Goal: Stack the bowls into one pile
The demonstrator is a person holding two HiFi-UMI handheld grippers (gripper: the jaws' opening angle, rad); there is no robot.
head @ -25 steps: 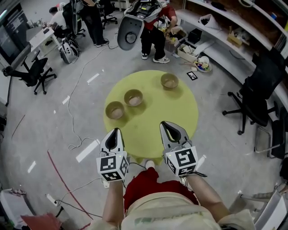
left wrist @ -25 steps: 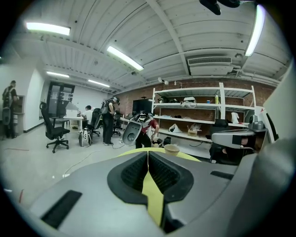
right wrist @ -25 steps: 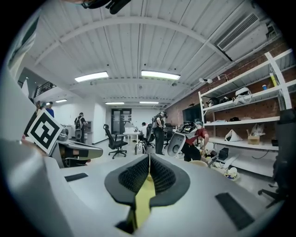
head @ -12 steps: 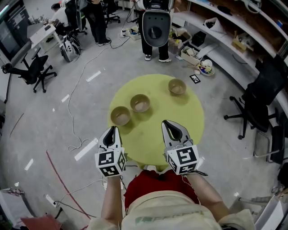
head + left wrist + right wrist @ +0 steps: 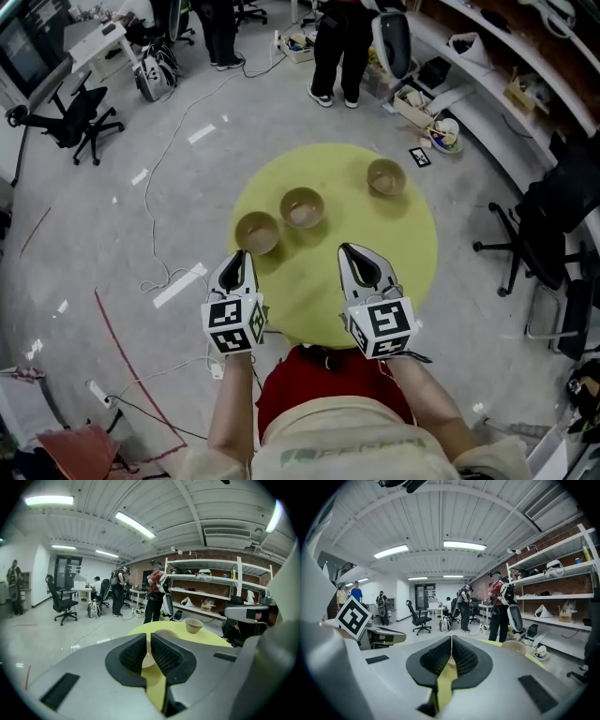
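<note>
Three tan bowls stand apart on the round yellow table [image 5: 375, 244]: a left bowl [image 5: 257, 231], a middle bowl [image 5: 302, 206] and a far right bowl [image 5: 385, 176]. My left gripper [image 5: 236, 260] hovers at the table's near left edge, just short of the left bowl, its jaws shut and empty. My right gripper [image 5: 352, 251] is over the near middle of the table, also shut and empty. In the left gripper view the gripper [image 5: 149, 639] points across the table, with the far right bowl [image 5: 194, 625] beyond. The right gripper view shows the gripper [image 5: 451, 644] and one bowl [image 5: 513, 646].
People [image 5: 337, 37] stand past the table's far side beside boxes and shelving [image 5: 487, 47]. Black office chairs stand at the right [image 5: 553, 216] and far left [image 5: 75, 117]. Cables [image 5: 155, 272] trail over the grey floor left of the table.
Both grippers have moved slightly forward over the table's near edge, the left one nearer the left bowl. The people behind the table have shifted. The bowls have not moved.
</note>
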